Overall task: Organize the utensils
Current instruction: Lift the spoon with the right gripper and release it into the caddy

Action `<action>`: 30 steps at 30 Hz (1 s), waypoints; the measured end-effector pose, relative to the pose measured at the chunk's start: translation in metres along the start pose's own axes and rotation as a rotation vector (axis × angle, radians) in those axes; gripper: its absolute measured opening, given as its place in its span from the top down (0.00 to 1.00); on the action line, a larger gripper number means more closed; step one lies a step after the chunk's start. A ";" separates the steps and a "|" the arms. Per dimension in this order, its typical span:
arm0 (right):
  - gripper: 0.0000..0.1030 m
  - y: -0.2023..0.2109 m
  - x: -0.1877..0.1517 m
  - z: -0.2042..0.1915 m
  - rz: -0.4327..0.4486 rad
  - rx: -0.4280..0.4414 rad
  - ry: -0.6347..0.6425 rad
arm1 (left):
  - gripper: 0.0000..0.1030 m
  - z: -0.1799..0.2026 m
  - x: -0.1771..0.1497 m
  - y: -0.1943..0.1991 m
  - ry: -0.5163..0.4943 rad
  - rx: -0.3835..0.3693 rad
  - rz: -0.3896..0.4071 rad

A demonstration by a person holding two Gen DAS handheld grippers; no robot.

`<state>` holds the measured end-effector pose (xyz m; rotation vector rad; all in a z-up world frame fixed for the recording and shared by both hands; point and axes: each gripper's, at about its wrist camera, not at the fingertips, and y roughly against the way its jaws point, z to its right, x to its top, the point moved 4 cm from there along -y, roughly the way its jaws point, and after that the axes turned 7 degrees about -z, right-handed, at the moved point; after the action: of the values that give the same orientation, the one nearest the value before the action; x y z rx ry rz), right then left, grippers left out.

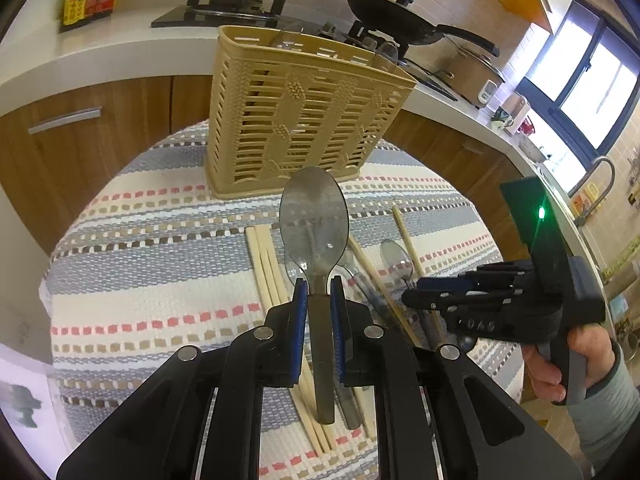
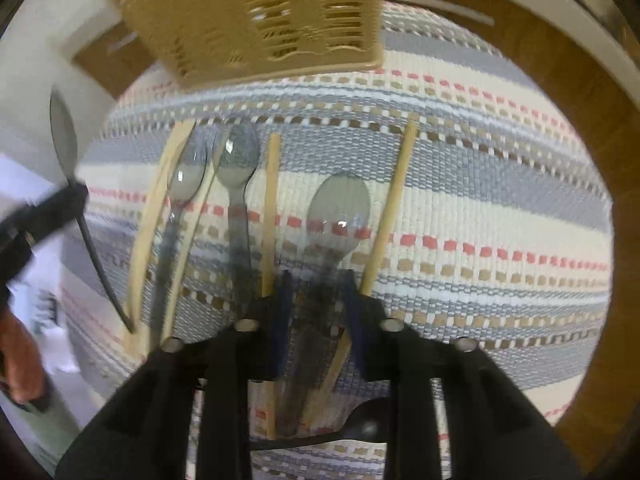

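My left gripper was clamped on the neck of a grey spoon, its blue fingers nearly together, the spoon raised above the surface with its bowl pointing toward the basket. The basket stood upright near the far edge of the surface. My right gripper pointed steeply down over a second spoon lying near the middle of the surface; its fingers stood slightly apart on either side of the handle. I could not tell whether they touched it. Two more spoons and several chopsticks lay alongside on the striped cloth.
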<state>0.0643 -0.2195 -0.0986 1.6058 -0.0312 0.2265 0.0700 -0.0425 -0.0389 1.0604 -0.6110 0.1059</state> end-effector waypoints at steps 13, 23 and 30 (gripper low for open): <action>0.90 0.104 0.010 -0.033 0.314 0.105 0.134 | 0.91 0.012 0.037 0.078 -0.053 0.010 0.226; 0.90 0.234 0.069 -0.026 0.742 0.114 0.105 | 0.91 0.030 0.125 0.132 -0.098 0.080 0.415; 0.90 0.230 0.127 0.007 0.922 0.077 0.062 | 0.91 0.032 0.170 0.127 -0.137 0.197 0.494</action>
<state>0.1532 -0.2231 0.1494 1.5616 -0.7286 0.9933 0.1506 -0.0407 0.1599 1.0926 -0.9942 0.5365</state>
